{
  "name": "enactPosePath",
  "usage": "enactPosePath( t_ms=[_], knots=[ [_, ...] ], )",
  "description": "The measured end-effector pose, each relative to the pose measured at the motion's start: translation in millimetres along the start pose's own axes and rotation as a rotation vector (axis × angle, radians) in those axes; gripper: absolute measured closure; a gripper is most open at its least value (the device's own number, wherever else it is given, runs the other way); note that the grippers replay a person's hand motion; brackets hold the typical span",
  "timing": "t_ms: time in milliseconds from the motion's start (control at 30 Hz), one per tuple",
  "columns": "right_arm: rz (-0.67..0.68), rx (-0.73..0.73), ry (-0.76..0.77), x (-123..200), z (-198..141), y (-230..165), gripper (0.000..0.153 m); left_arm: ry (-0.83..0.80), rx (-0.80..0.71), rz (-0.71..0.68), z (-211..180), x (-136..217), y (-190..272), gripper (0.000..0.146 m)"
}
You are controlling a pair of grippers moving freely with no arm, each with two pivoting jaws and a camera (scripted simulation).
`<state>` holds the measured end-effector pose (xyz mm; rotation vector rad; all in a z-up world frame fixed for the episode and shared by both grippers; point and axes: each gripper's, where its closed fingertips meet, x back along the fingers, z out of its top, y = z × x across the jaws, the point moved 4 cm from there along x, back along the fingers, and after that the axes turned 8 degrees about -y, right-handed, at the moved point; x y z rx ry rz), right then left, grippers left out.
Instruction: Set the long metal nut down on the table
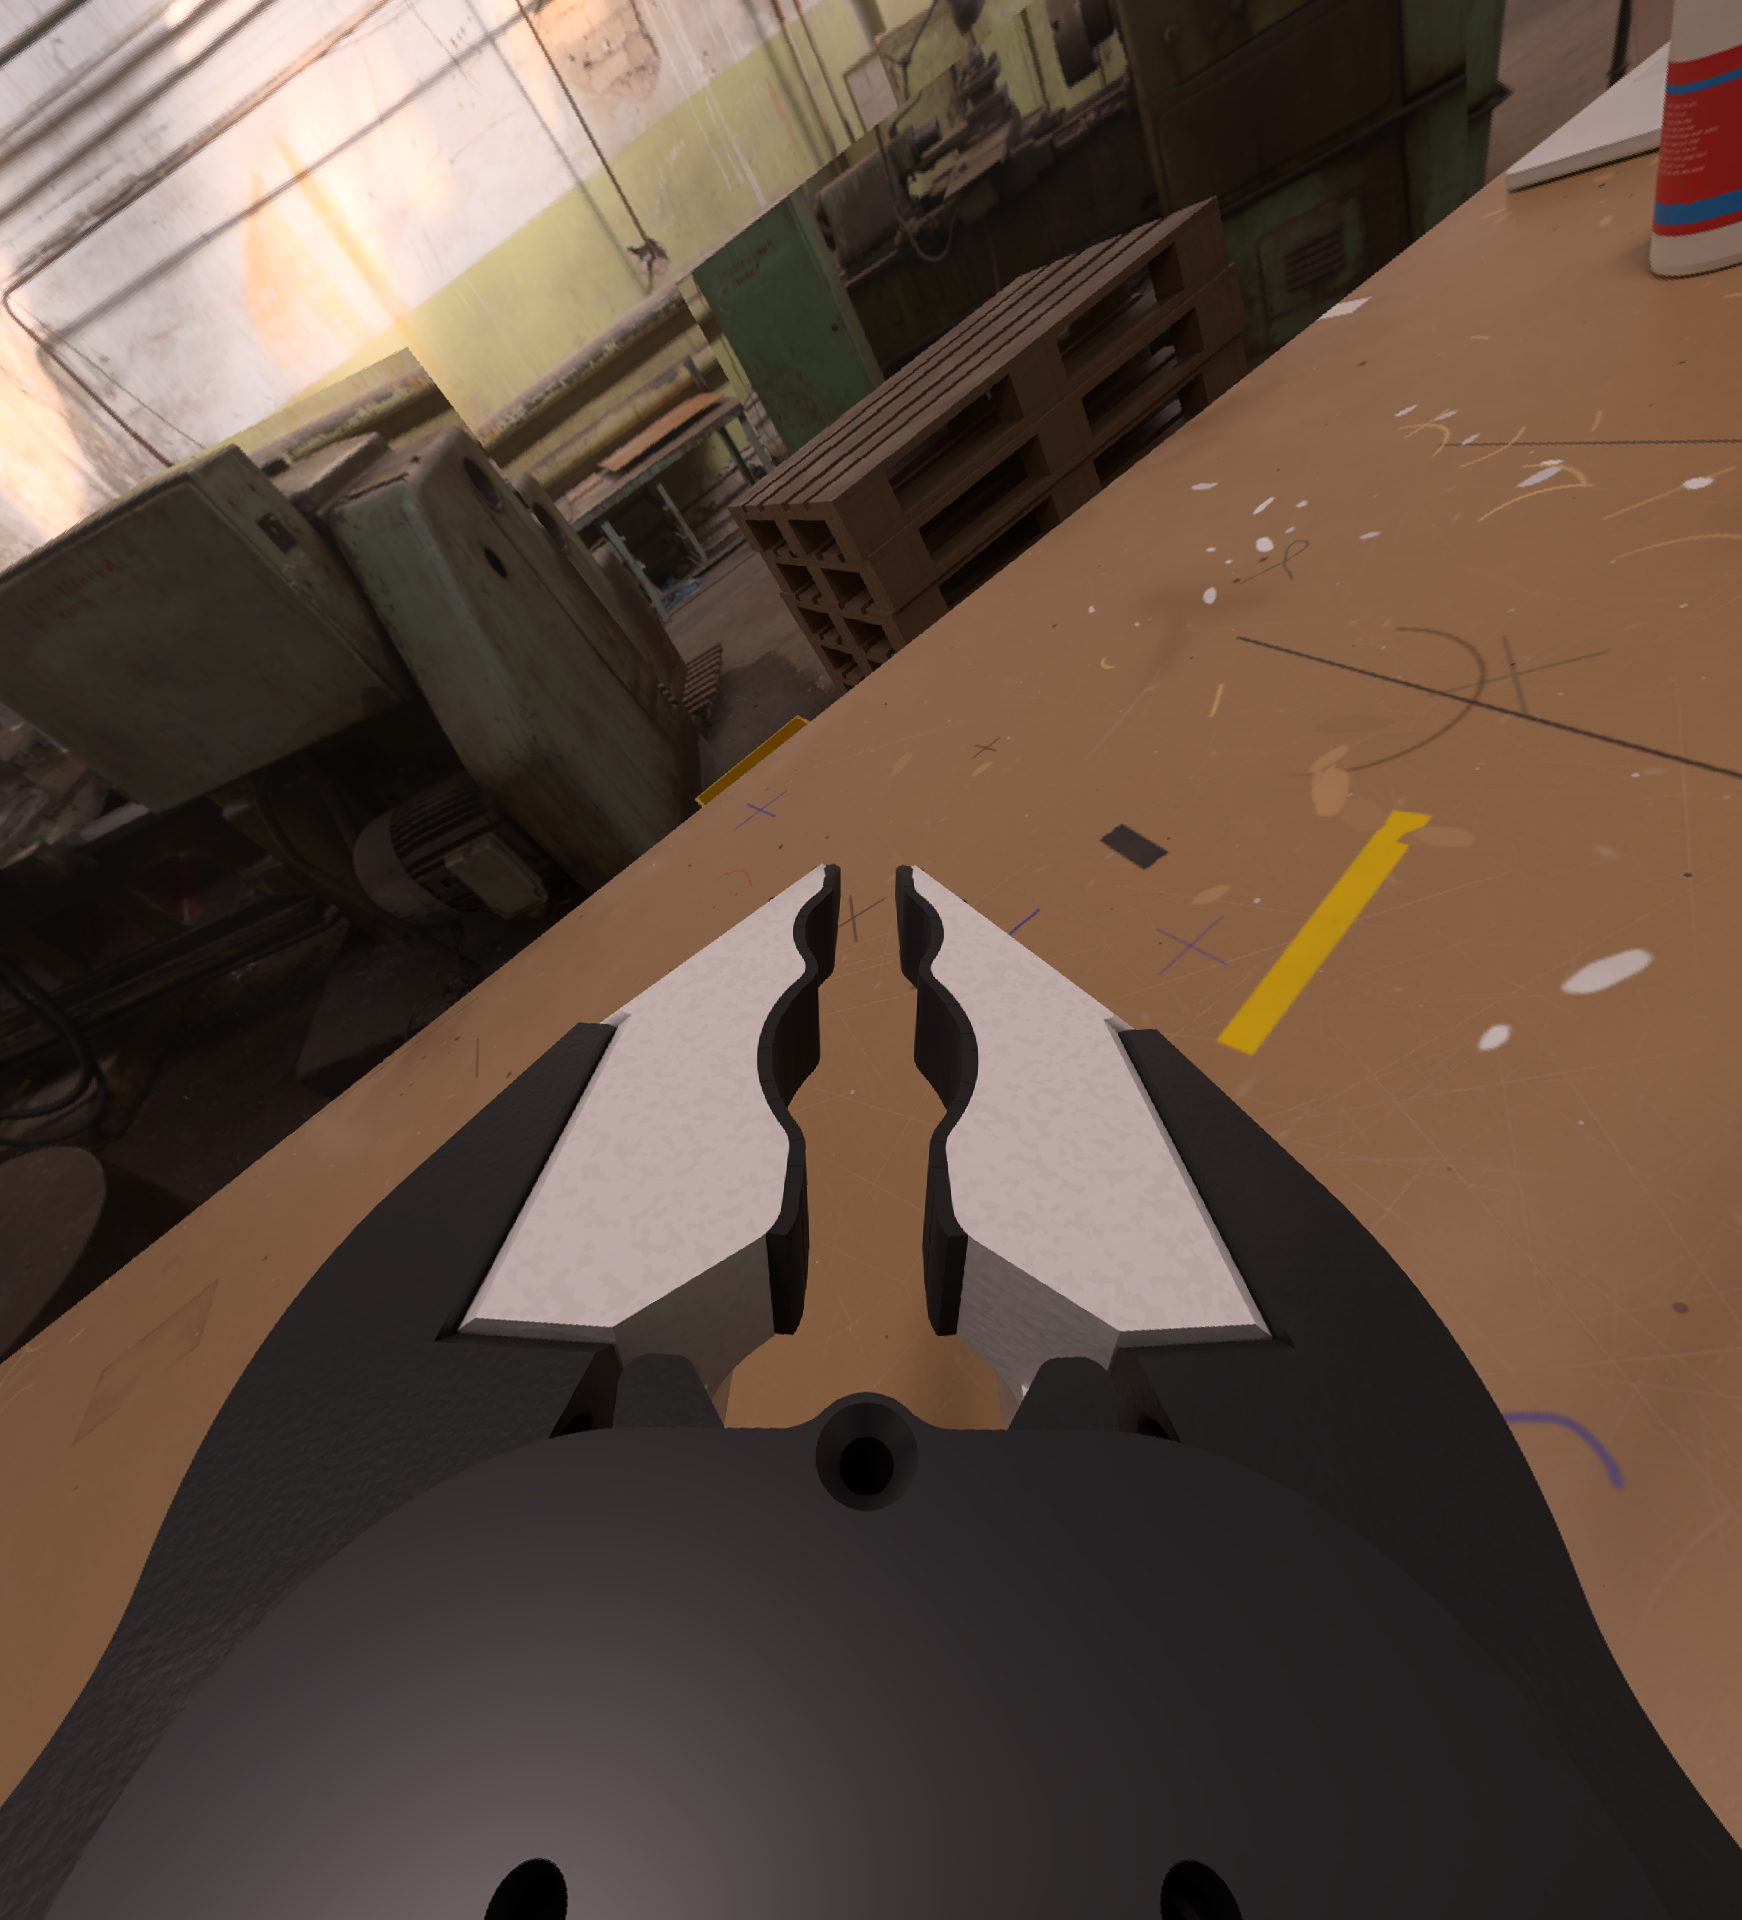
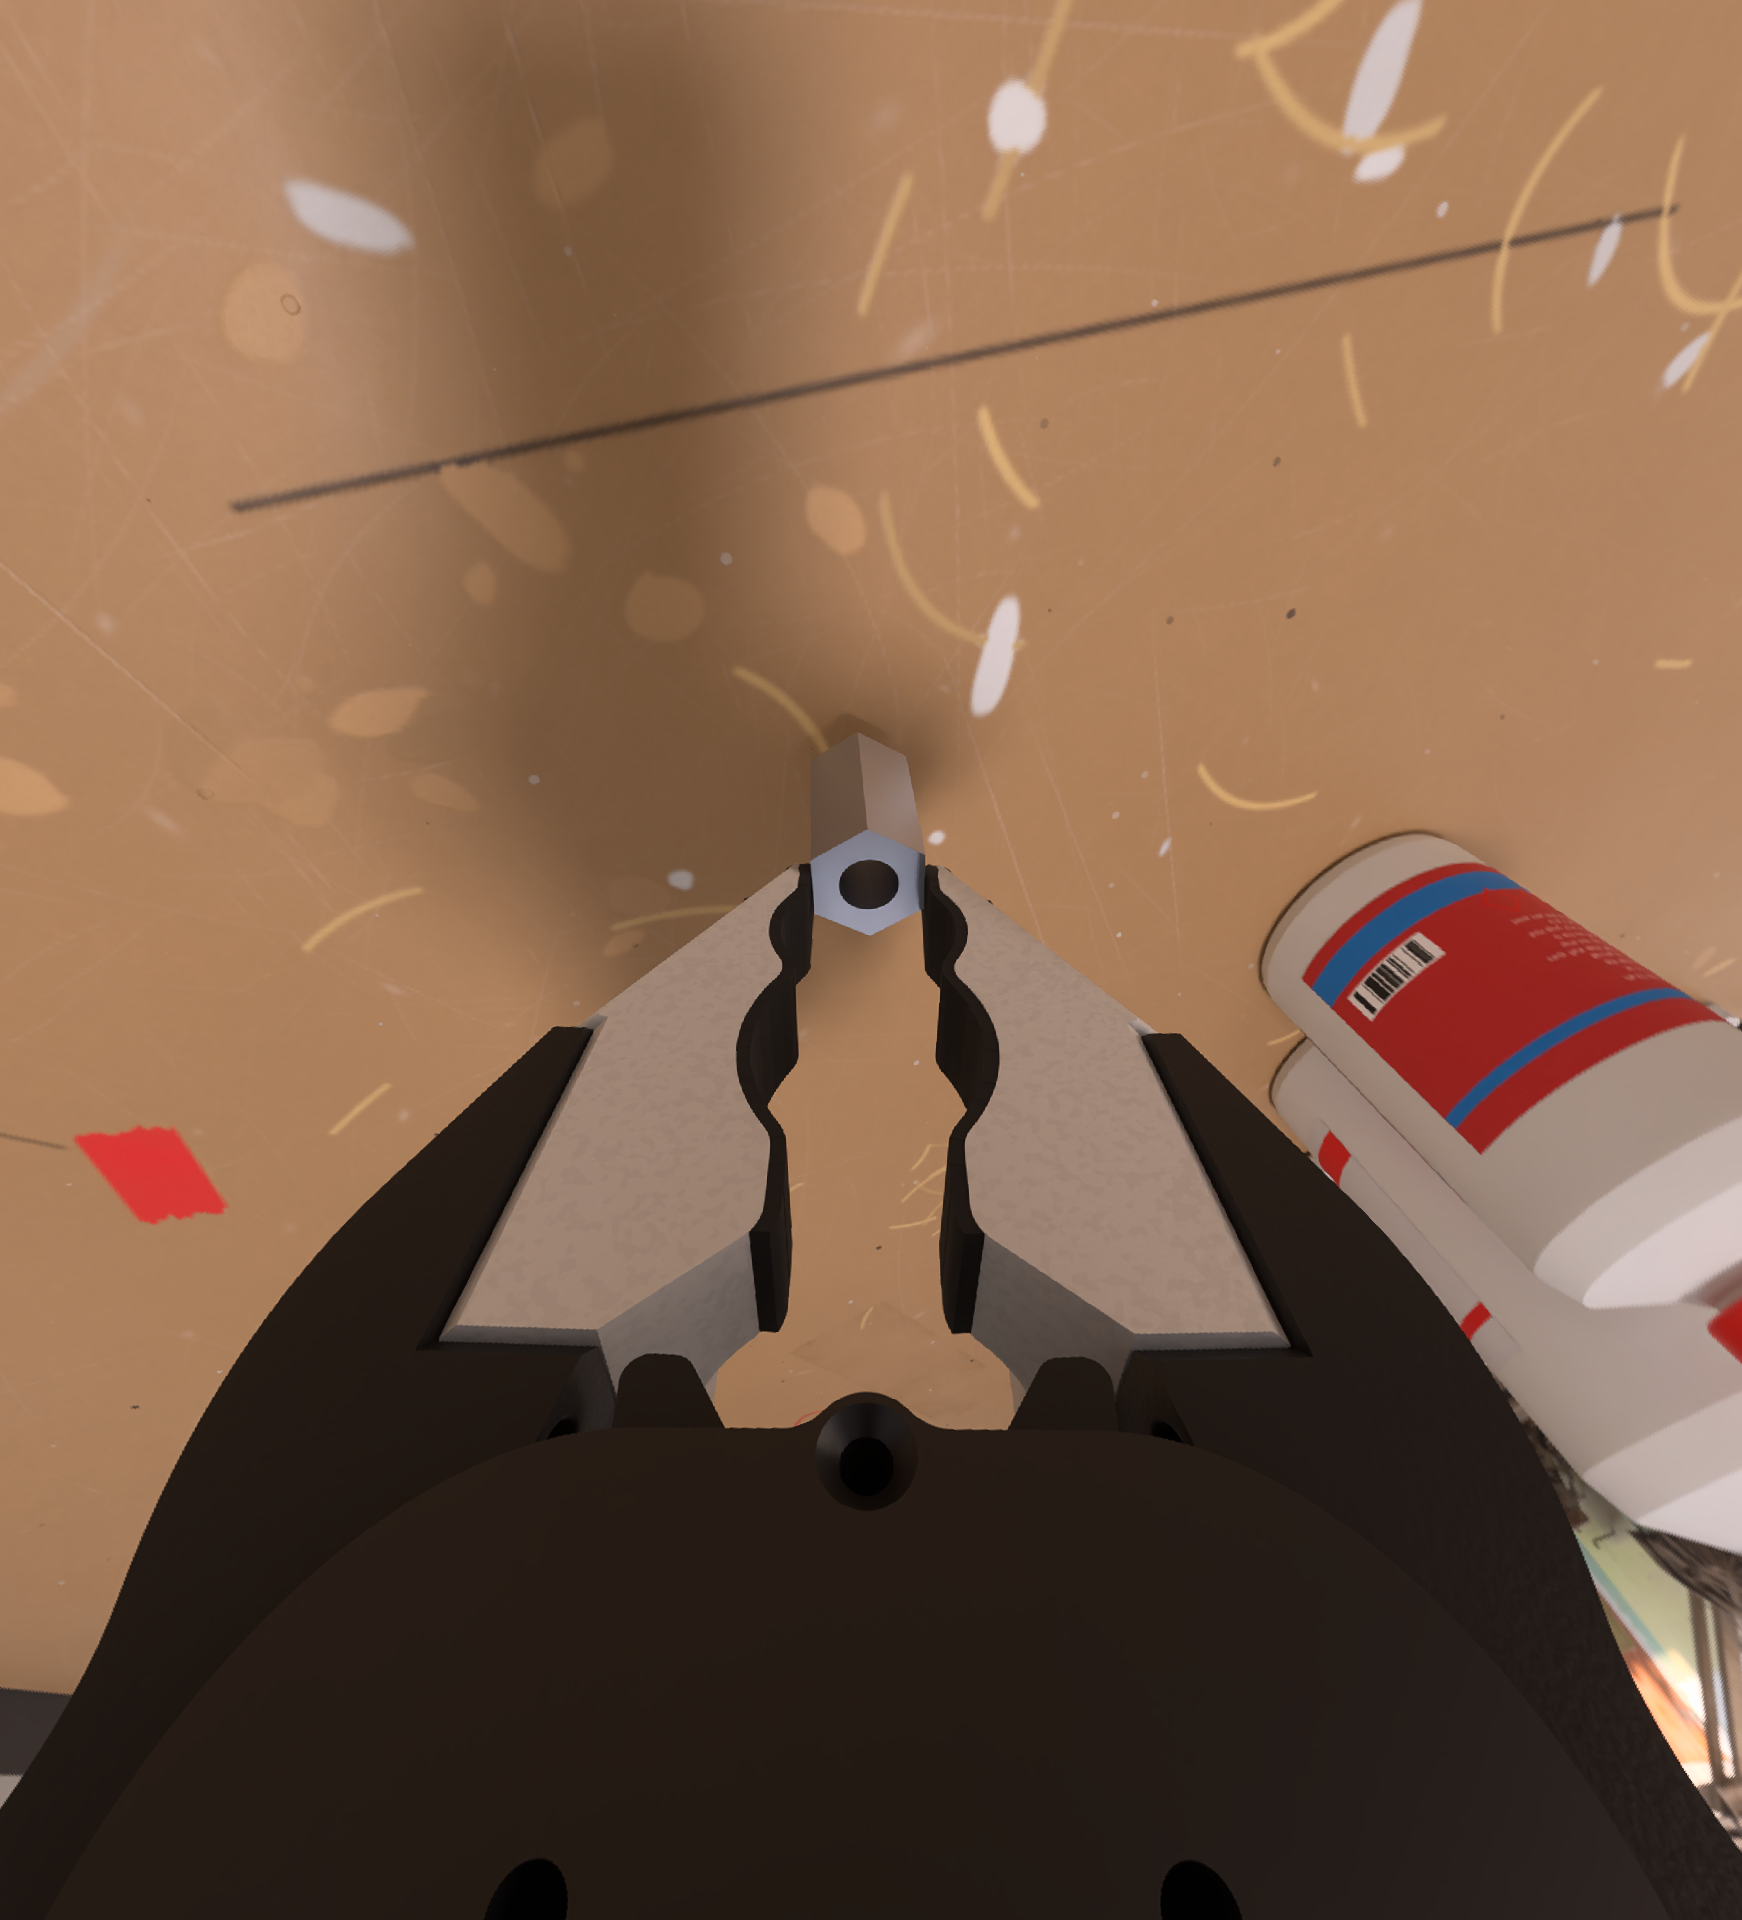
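Observation:
The long metal nut is a grey hexagonal bar with a round hole in its near end. In the right wrist view it sits between my fingertips and points away toward the brown table. Its far end is close to the table surface, over its own shadow; I cannot tell whether it touches. My right gripper is shut on the nut's near end. My left gripper is empty, its jaws a narrow gap apart, low over the table near the table's edge. The nut does not show in the left wrist view.
A white bottle with a red and blue label stands just right of my right gripper; it also shows far right in the left wrist view. A white board lies beside it. Yellow tape and a red patch mark the table.

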<state>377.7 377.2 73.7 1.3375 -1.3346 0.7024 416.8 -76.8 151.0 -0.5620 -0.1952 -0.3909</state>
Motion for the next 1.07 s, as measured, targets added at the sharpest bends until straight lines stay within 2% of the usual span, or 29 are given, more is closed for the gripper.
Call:
enactPosePath(
  t_ms=[267,300,333,433,567,767,933,1000,1067],
  knots=[
    [0.056,-0.037,-0.010,-12,2,2,0.131,-0.014,0.010,-0.061,-2,-2,6,0.126],
    [0.055,-0.054,-0.001,-11,2,3,0.116,-0.013,0.019,-0.076,-1,0,7,0.124],
    [0.042,-0.073,0.013,-9,2,5,0.107,-0.009,0.029,-0.091,0,2,7,0.121],
    [-0.030,-0.141,0.072,6,0,10,0.093,0.008,0.055,-0.139,2,9,9,0.110],
    [-0.133,-0.292,0.288,46,0,0,0.091,0.005,0.064,-0.177,-1,24,9,0.096],
    [-0.245,-0.475,0.688,103,6,-70,0.082,0.018,0.128,-0.233,-25,74,-1,0.094],
    [-0.325,-0.657,0.835,111,0,-125,0.075,-0.027,0.152,-0.165,-59,111,-12,0.093],
    [-0.292,-0.782,0.901,108,-2,-138,0.062,-0.049,0.195,-0.167,-72,119,-13,0.088],
    [-0.199,-0.898,0.996,105,0,-147,0.052,-0.070,0.251,-0.160,-83,123,-14,0.080]
  ],
)
